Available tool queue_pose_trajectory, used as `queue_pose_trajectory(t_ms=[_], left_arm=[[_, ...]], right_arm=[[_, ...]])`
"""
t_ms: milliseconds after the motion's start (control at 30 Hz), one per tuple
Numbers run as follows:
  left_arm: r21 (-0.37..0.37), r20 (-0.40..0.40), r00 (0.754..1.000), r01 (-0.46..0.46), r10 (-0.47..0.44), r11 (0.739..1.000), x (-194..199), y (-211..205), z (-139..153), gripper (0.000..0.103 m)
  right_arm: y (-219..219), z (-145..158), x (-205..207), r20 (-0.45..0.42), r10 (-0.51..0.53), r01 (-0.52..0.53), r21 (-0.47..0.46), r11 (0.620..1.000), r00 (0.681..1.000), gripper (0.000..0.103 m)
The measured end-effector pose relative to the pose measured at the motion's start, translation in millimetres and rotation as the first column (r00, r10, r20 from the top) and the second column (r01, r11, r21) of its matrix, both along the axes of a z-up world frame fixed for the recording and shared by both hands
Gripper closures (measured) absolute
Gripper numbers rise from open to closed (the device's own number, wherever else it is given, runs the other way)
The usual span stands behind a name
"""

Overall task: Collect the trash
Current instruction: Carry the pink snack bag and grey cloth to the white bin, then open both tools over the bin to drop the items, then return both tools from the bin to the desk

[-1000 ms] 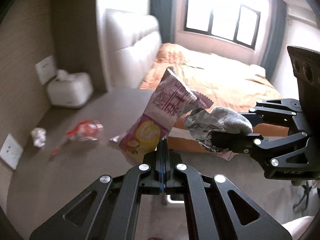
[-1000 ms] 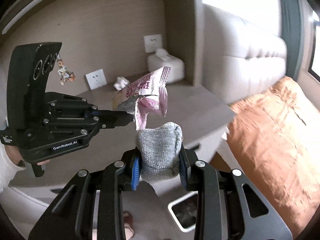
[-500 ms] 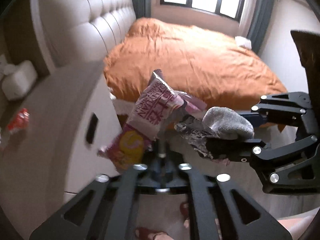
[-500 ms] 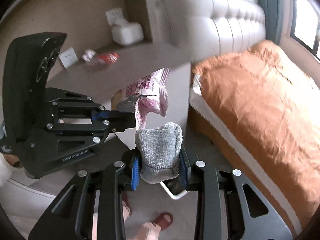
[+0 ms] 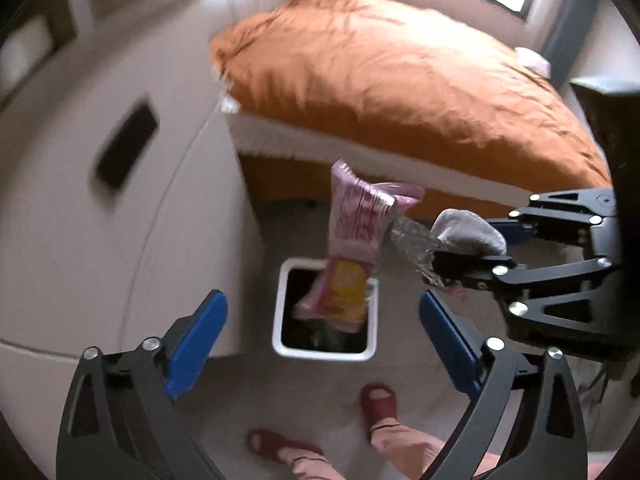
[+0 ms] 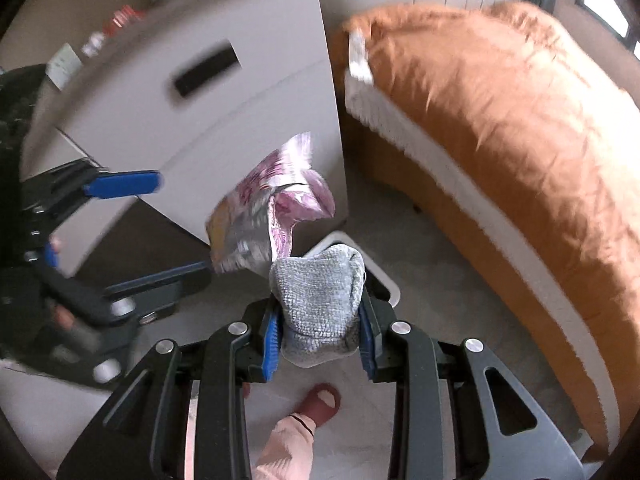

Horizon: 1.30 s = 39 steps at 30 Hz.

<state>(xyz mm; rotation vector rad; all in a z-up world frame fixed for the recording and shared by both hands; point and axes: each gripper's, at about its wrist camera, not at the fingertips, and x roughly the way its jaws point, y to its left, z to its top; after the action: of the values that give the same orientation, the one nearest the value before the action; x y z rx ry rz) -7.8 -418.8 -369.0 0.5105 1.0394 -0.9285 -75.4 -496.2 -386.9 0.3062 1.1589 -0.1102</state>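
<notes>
A pink and yellow snack wrapper (image 5: 352, 252) hangs in the air above a small white square bin (image 5: 325, 350) on the floor; it also shows in the right wrist view (image 6: 264, 216). My left gripper (image 5: 324, 332) is open and empty, its blue pads (image 5: 196, 332) wide apart around the bin. My right gripper (image 6: 318, 320) is shut on a grey cloth (image 6: 318, 304) with crumpled silver foil (image 5: 416, 244). The wrapper's top touches that foil. The right gripper (image 5: 468, 248) sits right of the wrapper in the left wrist view.
A white nightstand (image 5: 100, 208) with a dark drawer slot stands left of the bin. A bed with an orange cover (image 5: 400, 92) lies behind. The person's feet in red slippers (image 5: 378, 404) are on the floor near the bin. More trash lies on the nightstand top (image 6: 124, 16).
My left gripper has opened and let go of the snack wrapper. Both grippers have swung down from the nightstand top to over the bin on the floor.
</notes>
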Motion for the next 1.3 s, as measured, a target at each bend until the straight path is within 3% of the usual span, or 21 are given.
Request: queue_pose_trajectory(t_ms=[167, 267, 300, 333, 367, 600, 733, 933, 1133, 1300], left_arm=[[0.044, -0.037, 0.997, -0.064, 0.066, 0.997, 12, 5, -64, 0.005], [0.082, -0.037, 0.997, -0.068, 0.071, 0.994, 14, 4, -97, 0.005], [0.092, -0.028, 0.997, -0.066, 0.069, 0.994, 14, 3, -106, 0.005], [0.098, -0.024, 0.997, -0.064, 0.067, 0.993, 14, 2, -115, 0.005], [0.102, -0.034, 0.997, -0.059, 0.063, 0.993, 14, 1, -124, 0.005], [0.126, -0.057, 0.998, -0.02, 0.027, 0.992, 19, -6, -165, 0.005], [0.108, -0.059, 0.998, -0.031, 0.037, 0.994, 25, -8, -163, 0.005], [0.062, -0.041, 0.999, -0.029, 0.032, 0.998, 25, -11, -117, 0.005], [-0.016, 0.003, 1.0, -0.015, 0.015, 1.0, 14, -6, -35, 0.005], [-0.132, 0.049, 0.998, -0.034, 0.041, 0.991, 5, 16, 57, 0.005]], right_arm=[[0, -98, 25, -0.074, 0.045, -0.043, 0.021, 0.999, 0.996, 0.068], [3, -155, 37, -0.101, 0.073, -0.071, 0.024, 0.997, 0.992, 0.06], [4, -175, 41, -0.11, 0.088, -0.083, 0.047, 0.995, 0.99, 0.044], [5, -188, 44, -0.117, 0.099, -0.093, 0.062, 0.994, 0.988, 0.014], [7, -203, 46, -0.111, 0.102, -0.098, 0.047, 0.994, 0.989, 0.006], [-3, -237, 51, -0.108, 0.068, -0.064, 0.044, 0.997, 0.992, 0.004], [-3, -218, 47, -0.098, 0.078, -0.077, 0.009, 0.997, 0.992, 0.004], [-10, -156, 48, -0.063, 0.068, -0.07, -0.021, 0.997, 0.996, 0.004], [-25, -67, 34, 0.005, 0.002, -0.002, -0.054, 0.999, 1.0, 0.004], [-17, 24, 27, 0.118, -0.019, 0.031, -0.099, 0.995, 0.993, 0.004]])
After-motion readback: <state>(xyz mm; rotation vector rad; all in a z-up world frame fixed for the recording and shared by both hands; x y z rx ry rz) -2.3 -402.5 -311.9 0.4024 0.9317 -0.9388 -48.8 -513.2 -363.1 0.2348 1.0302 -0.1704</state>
